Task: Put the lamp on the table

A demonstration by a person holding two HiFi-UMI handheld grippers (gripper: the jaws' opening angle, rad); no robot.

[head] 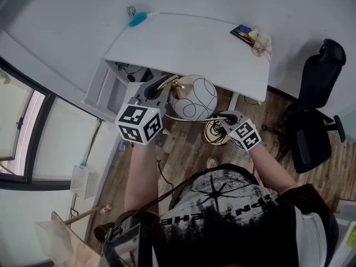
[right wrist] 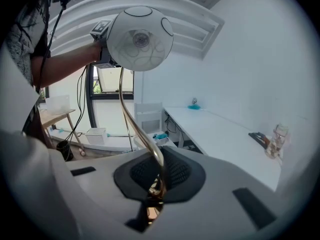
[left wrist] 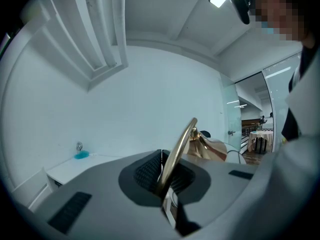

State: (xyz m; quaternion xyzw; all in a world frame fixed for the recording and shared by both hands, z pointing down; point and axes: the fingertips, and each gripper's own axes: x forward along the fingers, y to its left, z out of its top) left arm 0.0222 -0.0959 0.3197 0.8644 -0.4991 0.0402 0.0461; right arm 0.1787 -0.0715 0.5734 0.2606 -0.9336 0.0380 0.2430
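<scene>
The lamp is held off the floor in front of the white table (head: 189,43). Its white globe shade (head: 193,97) has thin black lines, and it has a curved gold stem and a gold ring base (head: 214,132). My left gripper (head: 161,86) is shut on the upper stem (left wrist: 180,146) beside the shade, its jaws (left wrist: 162,176) pinching the gold rod. My right gripper (head: 223,119) is shut on the lower stem (right wrist: 132,119), just above the base. In the right gripper view (right wrist: 159,176) the shade (right wrist: 140,39) hangs high at the left, and the table (right wrist: 225,139) stretches away to the right.
A black office chair (head: 317,115) stands right of the table. On the table lie a teal object (head: 137,19), a dark flat item (head: 243,33) and a glass jar (head: 259,44). A white drawer unit (head: 105,88) and cables sit under its left end. A window is at the left.
</scene>
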